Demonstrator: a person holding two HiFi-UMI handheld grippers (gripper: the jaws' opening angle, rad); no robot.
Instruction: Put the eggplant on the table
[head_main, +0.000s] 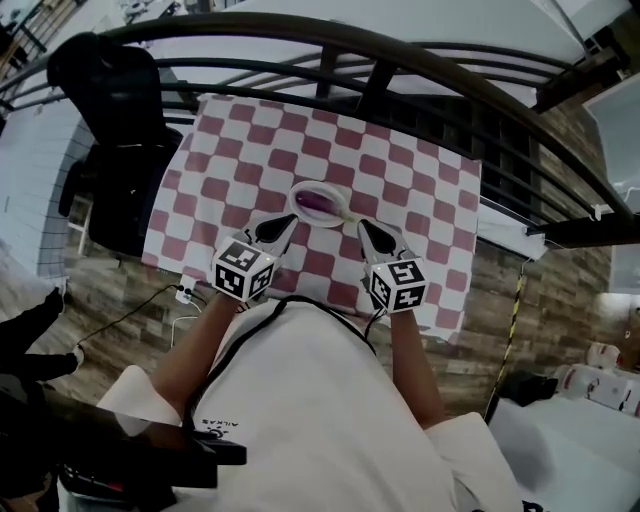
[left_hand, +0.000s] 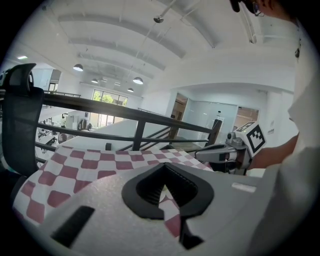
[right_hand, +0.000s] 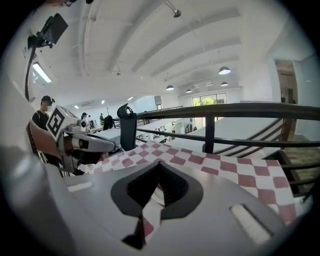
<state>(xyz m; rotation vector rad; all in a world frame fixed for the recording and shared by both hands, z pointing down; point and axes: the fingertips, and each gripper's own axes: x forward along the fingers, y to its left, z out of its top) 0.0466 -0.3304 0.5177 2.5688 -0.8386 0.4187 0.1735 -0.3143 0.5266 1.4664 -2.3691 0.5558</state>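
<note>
The table (head_main: 250, 150), spread with a red-and-white checkered cloth, filled the middle of the scene and lay bare on every side of the dish, so there looked to be plenty of room to set something down to the left, to the right or nearer the person. Its far edge ran close under a dark metal railing (head_main: 400, 60), and a black chair (head_main: 110, 90) stood off its far left corner. Both seemed worth keeping clear of on any wide swing. A white dish (head_main: 300, 193) sat near the middle of the cloth with the eggplant (head_main: 322, 204) lying inside it, a small glossy purple piece. It would probably be light and fairly firm but smooth-skinned and apt to slip, so a hold across its thicker middle, with the jaws coming down inside the rim, seemed safest. The shallow wall of the dish was the edge most likely to catch a jaw. The left gripper (head_main: 291, 219) and the right gripper (head_main: 363, 225) hovered just on the near side of the dish, one at each side. Each had its jaws closed together on nothing, so they would have to open before any grasp.
</note>
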